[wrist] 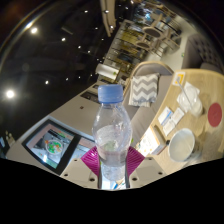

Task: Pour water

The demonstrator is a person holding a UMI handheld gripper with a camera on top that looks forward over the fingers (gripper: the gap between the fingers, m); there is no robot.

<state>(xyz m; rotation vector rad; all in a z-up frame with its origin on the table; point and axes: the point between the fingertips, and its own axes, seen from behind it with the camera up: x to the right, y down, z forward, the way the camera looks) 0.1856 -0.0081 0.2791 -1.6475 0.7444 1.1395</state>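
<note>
Jaws (pixel 113 163): clenched on a clear plastic water bottle (pixel 112 135) with a blue cap, held tilted between the pink pads | Scene: a pale tabletop (pixel 150 125) beyond, carrying a white cup (pixel 183 146), a chevron-patterned cushion (pixel 145 89) and a red disc (pixel 214 114) | Near side: a framed picture (pixel 52 146) lies beside the bottle.

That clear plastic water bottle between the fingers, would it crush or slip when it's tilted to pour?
The water bottle looks thin-walled and clear, so it may dent under a hard squeeze. The gripper holds it low on the body with both pink pads against it, so the tall upper part might lean. Its smooth plastic could slip somewhat.
</note>
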